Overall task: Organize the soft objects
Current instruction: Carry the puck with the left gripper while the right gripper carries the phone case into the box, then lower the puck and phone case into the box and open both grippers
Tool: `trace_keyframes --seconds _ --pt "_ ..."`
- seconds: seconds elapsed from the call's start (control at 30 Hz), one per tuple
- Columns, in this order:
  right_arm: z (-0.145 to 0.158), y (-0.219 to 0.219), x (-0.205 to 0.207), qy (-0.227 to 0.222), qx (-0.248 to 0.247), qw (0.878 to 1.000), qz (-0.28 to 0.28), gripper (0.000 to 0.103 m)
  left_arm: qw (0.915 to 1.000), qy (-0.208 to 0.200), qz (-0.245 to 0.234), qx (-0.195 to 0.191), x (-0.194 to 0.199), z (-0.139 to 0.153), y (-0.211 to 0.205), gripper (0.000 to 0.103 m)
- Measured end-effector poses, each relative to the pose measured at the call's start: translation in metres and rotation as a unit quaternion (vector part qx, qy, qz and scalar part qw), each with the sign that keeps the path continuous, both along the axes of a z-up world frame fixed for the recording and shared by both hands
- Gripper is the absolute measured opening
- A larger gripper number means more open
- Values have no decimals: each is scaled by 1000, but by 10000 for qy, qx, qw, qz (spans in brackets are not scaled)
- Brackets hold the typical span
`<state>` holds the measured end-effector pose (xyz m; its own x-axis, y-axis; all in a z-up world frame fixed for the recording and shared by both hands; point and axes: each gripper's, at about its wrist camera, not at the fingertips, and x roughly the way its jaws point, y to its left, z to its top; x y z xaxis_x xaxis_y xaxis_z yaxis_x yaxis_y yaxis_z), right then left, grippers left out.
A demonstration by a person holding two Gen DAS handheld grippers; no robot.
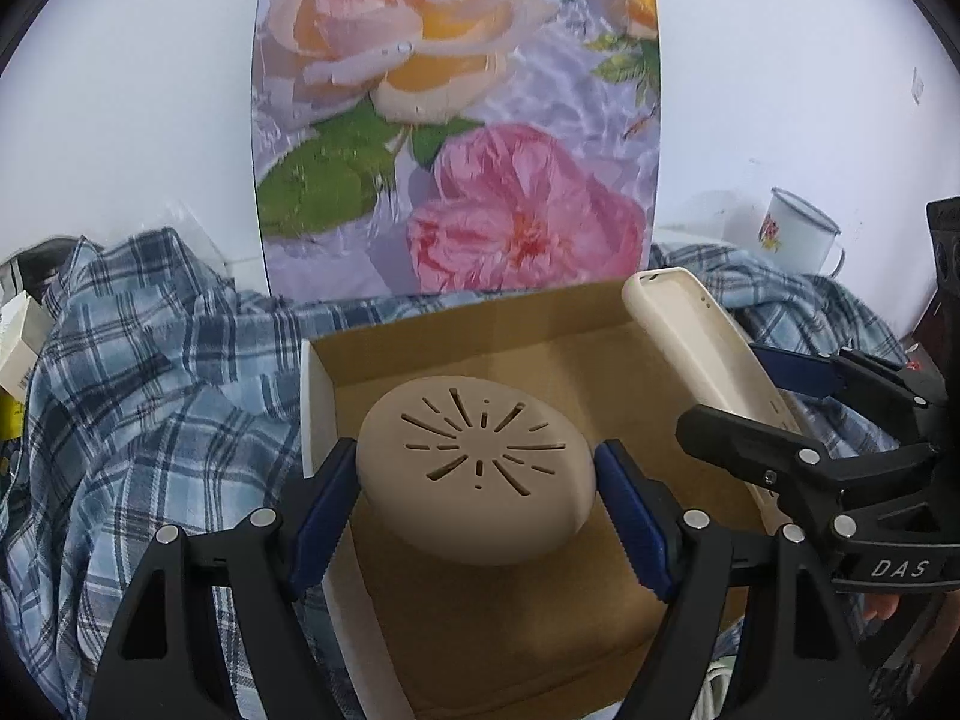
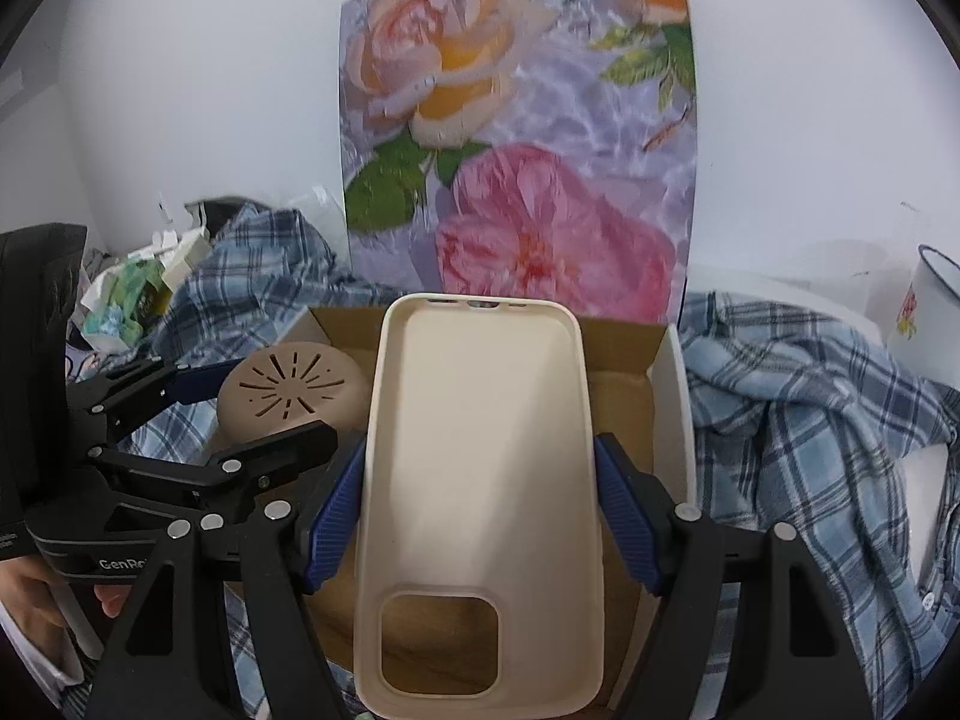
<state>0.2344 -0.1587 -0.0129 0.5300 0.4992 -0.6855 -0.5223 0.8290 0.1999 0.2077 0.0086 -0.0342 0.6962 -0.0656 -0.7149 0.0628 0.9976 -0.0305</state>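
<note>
1. Behind, a floral panel (image 1: 456, 120) stood on plaid cloth (image 1: 150, 372).
2. Left claw (image 1: 477, 498) clamped a tan slotted pad (image 1: 474, 468) over the cardboard box (image 1: 480, 324).
3. Right claw (image 2: 480, 510) clamped a cream phone case (image 2: 480, 450); only its view showed the case's hollow.

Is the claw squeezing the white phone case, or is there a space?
Touching. In the right wrist view, the right claw has its blue pads pressed against both long edges of the phone case, above the cardboard box.

Both grippers — left gripper (image 1: 477, 501), right gripper (image 2: 480, 510) — are showing black frames, ribbed blue pads (image 2: 333, 519), silver screws.
</note>
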Motion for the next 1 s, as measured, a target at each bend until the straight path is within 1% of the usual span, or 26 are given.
trace_keyframes --seconds 0.17,0.27,0.37,0.53,0.6,0.67,0.7,0.73,0.77,0.8,0.9,1.0 --pt "-6 1 0 82 -61 9999 9 72 9999 114 34 32 2 -7 -1 81" --pt "-10 2 1 156 -89 9998 15 72 9997 169 59 170 3 -11 -3 81" --pt "-13 2 1 202 -115 9997 19 72 9997 180 44 165 3 -11 -4 81" --pt "-14 1 4 220 -133 9997 -28 73 9992 138 148 337 5 -11 -5 84" --pt "-15 0 5 239 -162 9996 -54 81 9991 97 208 348 5 -10 -3 88" --pt "-15 -1 6 249 -164 9995 -102 96 9994 20 231 273 4 -7 0 95" --pt "-15 -3 6 238 -143 9995 -121 97 9994 -3 240 254 4 -6 1 96" --pt "-14 -4 6 215 -115 9996 -137 98 9990 -27 323 309 4 -5 1 103" --pt "-12 -5 5 195 -96 9997 -126 100 9984 -58 410 376 4 -4 2 103" --pt "-11 -6 5 171 -88 9997 -124 101 9986 -67 404 348 4 -3 3 103" --pt "-11 -7 5 152 -105 9997 -161 102 9991 -52 368 189 4 -3 6 103" --pt "-13 -3 5 168 -187 9996 -109 102 9989 -27 401 228 4 -4 7 103"
